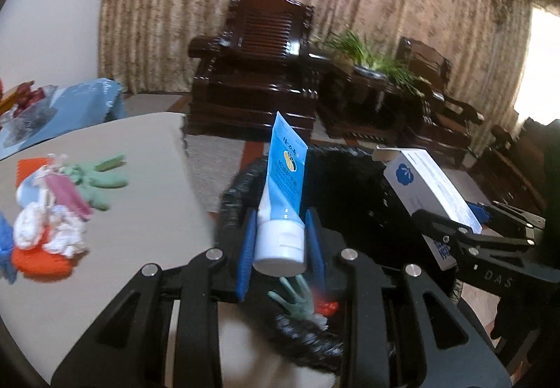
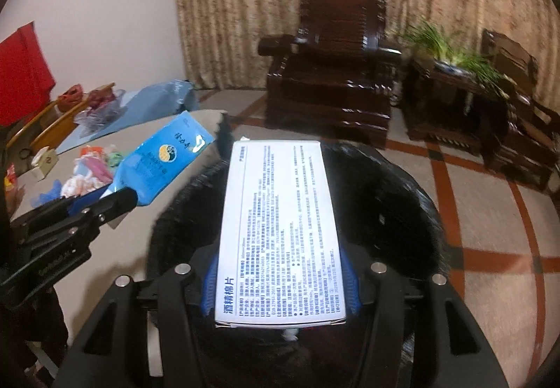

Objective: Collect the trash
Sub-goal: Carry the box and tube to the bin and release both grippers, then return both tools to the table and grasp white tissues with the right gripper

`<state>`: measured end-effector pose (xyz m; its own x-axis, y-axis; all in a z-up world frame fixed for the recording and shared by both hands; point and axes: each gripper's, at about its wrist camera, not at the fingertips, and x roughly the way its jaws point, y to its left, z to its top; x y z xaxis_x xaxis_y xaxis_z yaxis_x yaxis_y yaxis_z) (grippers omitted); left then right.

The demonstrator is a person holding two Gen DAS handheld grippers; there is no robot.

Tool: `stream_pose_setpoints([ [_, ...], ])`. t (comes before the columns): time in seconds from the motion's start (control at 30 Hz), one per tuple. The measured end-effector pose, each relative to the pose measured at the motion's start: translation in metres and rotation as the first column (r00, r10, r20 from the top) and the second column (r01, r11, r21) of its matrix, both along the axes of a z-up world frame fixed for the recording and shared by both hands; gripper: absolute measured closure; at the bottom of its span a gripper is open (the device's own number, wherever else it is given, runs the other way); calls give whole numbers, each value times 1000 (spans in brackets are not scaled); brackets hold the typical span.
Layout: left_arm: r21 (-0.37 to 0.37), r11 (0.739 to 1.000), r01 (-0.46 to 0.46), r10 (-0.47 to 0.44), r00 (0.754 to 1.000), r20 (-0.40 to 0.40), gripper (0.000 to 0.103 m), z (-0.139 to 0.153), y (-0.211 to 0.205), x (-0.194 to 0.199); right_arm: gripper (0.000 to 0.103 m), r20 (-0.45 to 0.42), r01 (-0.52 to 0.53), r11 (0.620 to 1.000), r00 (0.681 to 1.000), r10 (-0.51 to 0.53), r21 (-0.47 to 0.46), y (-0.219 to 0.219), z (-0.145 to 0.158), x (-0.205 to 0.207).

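L tongs (image 1: 280, 241) pinch tube (image 1: 285, 188) (cap-end) | R tongs (image 2: 280, 277) pinch box (image 2: 280, 230) | both over bin-bag rim (image 2: 413, 185), beside table edge (image 1: 189, 171)

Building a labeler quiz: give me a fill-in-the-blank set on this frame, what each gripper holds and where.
1. The left gripper is shut on a blue ____ with a white cap.
2. The right gripper is shut on a white ____ printed with text.
3. Both items hang above the open black ____.
4. Crumpled tissues lie on the ____.

Missing words: tube; box; trash bag; table
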<state>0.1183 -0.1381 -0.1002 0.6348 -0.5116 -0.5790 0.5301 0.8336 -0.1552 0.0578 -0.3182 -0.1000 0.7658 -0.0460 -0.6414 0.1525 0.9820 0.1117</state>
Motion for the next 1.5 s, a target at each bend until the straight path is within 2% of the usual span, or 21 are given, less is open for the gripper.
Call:
stream_pose_setpoints([
  [0.3, 9, 997, 71, -71, 996, -56, 74, -20, -37, 9, 49, -47, 57, 998, 997, -56, 11, -24, -20, -12],
  [0.37, 2, 997, 78, -78, 995, -67, 62, -21, -37, 10, 47, -54, 62, 998, 997, -61, 8, -26, -21, -14],
  [0.4, -3, 997, 76, -76, 995, -70, 48, -21, -36, 11, 40, -56, 67, 998, 996, -67, 4, -26, -22, -14],
  [0.43, -13, 997, 71, -72, 995, -68, 46, -21, -34, 11, 33, -57, 69, 998, 996, -69, 3, -27, -23, -14],
  [0.57, -19, 998, 54, -55, 996, -66, 41, -19, -25, 12, 17, -45, 78, 997, 996, -78, 4, -27, -22, -16],
  [0.67, -20, 1000, 25, -25, 999, -46, 27, -14, -16, 10, 6, -17, 80, 997, 997, -80, 11, -25, -17, -17],
  [0.73, -16, 1000, -3, 3, 1000, -26, 16, -9, -5, 9, 6, -5, 80, 997, 997, -80, 20, -25, -14, -17],
  [0.93, -19, 995, -99, 100, 995, 7, 12, 5, 40, 6, 6, 50, 38, 999, 998, -39, 33, -5, 0, -10],
  [1.1, -11, 980, -198, 198, 979, 48, 12, 16, 83, 5, 6, 86, -21, 999, 996, 18, 34, 23, 10, 4],
  [1.2, 3, 964, -267, 266, 961, 81, 12, 22, 111, 5, 6, 103, -72, 997, 992, 68, 27, 46, 15, 15],
  [1.5, 34, 912, -410, 404, 908, 111, 12, 26, 178, 3, 6, 137, -228, 974, 965, 225, 6, 118, 22, 49],
])
